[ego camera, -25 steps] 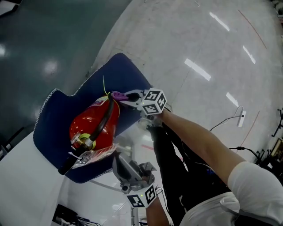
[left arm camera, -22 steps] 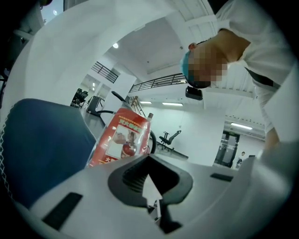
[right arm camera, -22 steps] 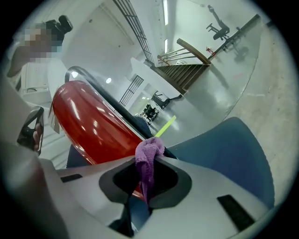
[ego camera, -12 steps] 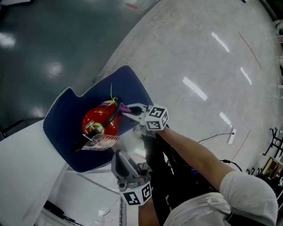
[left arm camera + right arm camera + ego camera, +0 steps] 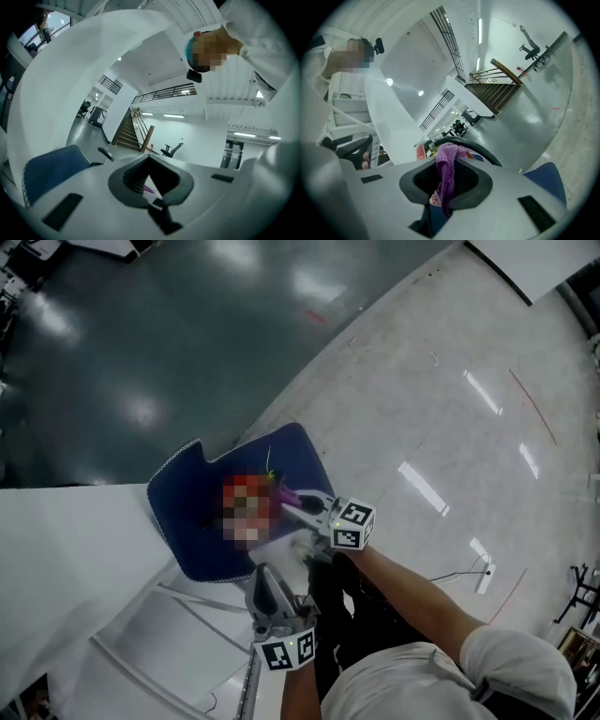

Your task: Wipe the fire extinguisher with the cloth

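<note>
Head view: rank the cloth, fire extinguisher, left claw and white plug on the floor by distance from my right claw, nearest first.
1. The cloth, pinched at the tips of the right claw.
2. The fire extinguisher, just left of those tips, on the blue mat.
3. The left claw, lower, near the person's body.
4. The white plug, far off to the right.

Fire extinguisher (image 5: 242, 507) blurred from above, mostly hidden behind cloth (image 5: 449, 171) up close
</note>
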Demonstrator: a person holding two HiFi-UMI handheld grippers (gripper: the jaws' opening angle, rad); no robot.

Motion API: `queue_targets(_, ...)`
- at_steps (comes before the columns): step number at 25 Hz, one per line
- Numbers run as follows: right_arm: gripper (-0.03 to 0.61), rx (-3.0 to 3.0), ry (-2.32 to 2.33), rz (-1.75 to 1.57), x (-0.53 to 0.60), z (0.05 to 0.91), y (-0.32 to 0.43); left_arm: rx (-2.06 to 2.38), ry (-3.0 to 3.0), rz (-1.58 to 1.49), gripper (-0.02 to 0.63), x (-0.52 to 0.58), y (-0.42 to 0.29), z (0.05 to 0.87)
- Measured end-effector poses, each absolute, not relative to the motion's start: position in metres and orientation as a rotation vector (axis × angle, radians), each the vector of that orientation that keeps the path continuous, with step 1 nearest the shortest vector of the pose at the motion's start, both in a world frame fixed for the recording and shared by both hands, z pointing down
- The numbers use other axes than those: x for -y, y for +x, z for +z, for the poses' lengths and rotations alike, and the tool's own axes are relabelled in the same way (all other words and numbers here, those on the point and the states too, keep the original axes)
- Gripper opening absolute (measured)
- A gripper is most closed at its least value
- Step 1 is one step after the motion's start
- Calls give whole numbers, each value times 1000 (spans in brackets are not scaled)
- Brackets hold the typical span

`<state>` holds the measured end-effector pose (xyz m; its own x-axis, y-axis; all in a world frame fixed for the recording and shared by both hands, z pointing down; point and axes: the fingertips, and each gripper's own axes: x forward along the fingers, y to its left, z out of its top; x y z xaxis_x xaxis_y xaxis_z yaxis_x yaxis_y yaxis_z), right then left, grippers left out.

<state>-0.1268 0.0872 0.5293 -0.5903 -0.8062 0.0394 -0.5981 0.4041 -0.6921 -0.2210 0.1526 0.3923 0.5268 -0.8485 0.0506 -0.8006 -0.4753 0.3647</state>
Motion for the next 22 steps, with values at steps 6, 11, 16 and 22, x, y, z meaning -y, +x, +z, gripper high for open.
queue_targets(6,57,-2438,-1204,-902,-97,477,-142,1381,2441,-202,6,-153,-228,364)
queue_targets(11,57,-2438,-1315,-703,-117,378,-132,1365,2468,-166,6,-154,-234,334)
queue_targets(16,57,-2442,-1465,-506,-125,306,-118,1377,2483,-179,6,-139,-238,307)
queue_targets(22,55,-2471,-1538,-487,-136,311,-122,1333,2472,-143,6,-134,-229,314)
